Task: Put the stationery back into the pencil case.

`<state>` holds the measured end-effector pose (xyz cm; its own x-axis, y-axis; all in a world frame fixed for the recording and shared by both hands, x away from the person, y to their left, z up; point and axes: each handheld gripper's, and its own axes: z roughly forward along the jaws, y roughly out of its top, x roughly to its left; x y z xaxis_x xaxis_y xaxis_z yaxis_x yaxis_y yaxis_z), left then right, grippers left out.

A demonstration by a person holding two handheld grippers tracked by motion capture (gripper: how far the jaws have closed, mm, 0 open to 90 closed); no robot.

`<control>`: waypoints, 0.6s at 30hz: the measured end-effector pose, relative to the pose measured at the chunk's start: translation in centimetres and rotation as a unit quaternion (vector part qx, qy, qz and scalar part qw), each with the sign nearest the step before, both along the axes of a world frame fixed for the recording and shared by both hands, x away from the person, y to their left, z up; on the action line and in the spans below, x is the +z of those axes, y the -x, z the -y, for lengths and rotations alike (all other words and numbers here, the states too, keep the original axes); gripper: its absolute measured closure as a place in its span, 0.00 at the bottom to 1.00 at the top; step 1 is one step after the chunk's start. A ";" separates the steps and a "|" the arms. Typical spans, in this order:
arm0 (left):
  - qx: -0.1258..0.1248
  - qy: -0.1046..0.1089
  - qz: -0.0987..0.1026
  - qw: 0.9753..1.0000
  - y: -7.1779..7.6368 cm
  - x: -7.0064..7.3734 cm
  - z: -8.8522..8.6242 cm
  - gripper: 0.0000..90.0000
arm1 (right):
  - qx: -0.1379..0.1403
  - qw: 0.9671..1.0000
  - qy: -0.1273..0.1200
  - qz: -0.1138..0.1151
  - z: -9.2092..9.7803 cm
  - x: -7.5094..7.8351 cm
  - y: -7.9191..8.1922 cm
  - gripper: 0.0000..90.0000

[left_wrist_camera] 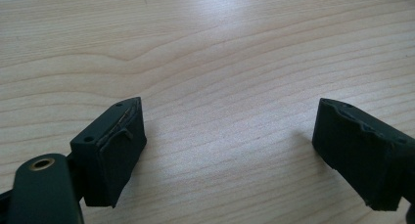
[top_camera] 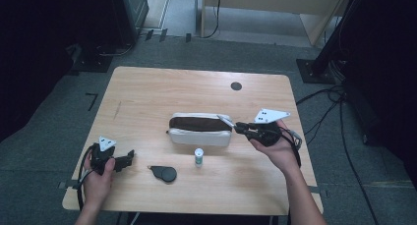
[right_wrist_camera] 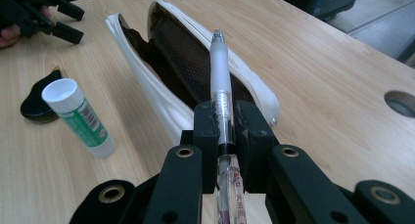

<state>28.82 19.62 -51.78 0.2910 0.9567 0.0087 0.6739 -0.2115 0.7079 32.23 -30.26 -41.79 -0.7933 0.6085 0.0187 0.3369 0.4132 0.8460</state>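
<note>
1. The right hand-held gripper (right_wrist_camera: 226, 131) is clamped on a clear-and-white pen (right_wrist_camera: 220, 77), its jaws pinching the barrel partway along, with the pen's tip pointing out over the pouch. In the high view this gripper (top_camera: 242, 127) sits at the right end of the pouch.

2. The left hand-held gripper (top_camera: 129, 157) rests near the desk's front left corner with its jaws spread wide and nothing between them; its own view shows bare wood in the gap.

3. A white zip pouch (top_camera: 200, 129) lies open in the middle of the desk (top_camera: 147, 87), its dark lining showing. The pen tip hovers over the right end of the opening.

4. In front of the pouch stands a small glue stick (top_camera: 198, 156) with a green label, upright. To its left lies a flat black object (top_camera: 164, 173), too dark to identify.

5. Risks, as a judgement: nothing steadies the soft pouch, so the pen could catch on the rim or zip and push it away. A grip on a smooth round barrel may let the pen swivel or slip. A low sweep of the right arm could knock over the upright glue stick.
</note>
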 end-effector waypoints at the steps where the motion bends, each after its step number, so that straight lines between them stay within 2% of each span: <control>1: 0.000 0.000 0.000 1.000 0.0 0.0 0.0 0.14 | 0.006 1.000 0.002 0.001 -0.3 0.0 -0.4 0.90; 6: 0.000 0.000 0.000 1.000 0.0 0.0 0.0 0.14 | 0.045 0.999 0.014 0.008 -2.1 0.3 -2.1 0.90; 9: 0.000 0.000 0.000 1.000 0.0 0.0 0.0 0.14 | 0.066 0.998 0.018 0.016 -3.1 0.0 -3.2 0.90; 11: 0.000 0.000 0.000 1.000 0.0 0.0 0.0 0.14 | 0.074 0.997 0.019 0.014 -3.6 -0.3 -3.6 0.90; 15: 0.000 0.000 0.000 1.000 0.0 0.0 0.0 0.14 | 0.105 0.994 0.010 0.017 -4.4 -0.8 -4.5 0.90; 18: 0.000 -0.001 0.000 1.000 0.0 0.0 0.0 0.14 | 0.121 0.992 0.015 0.016 -4.9 -1.3 -4.9 0.90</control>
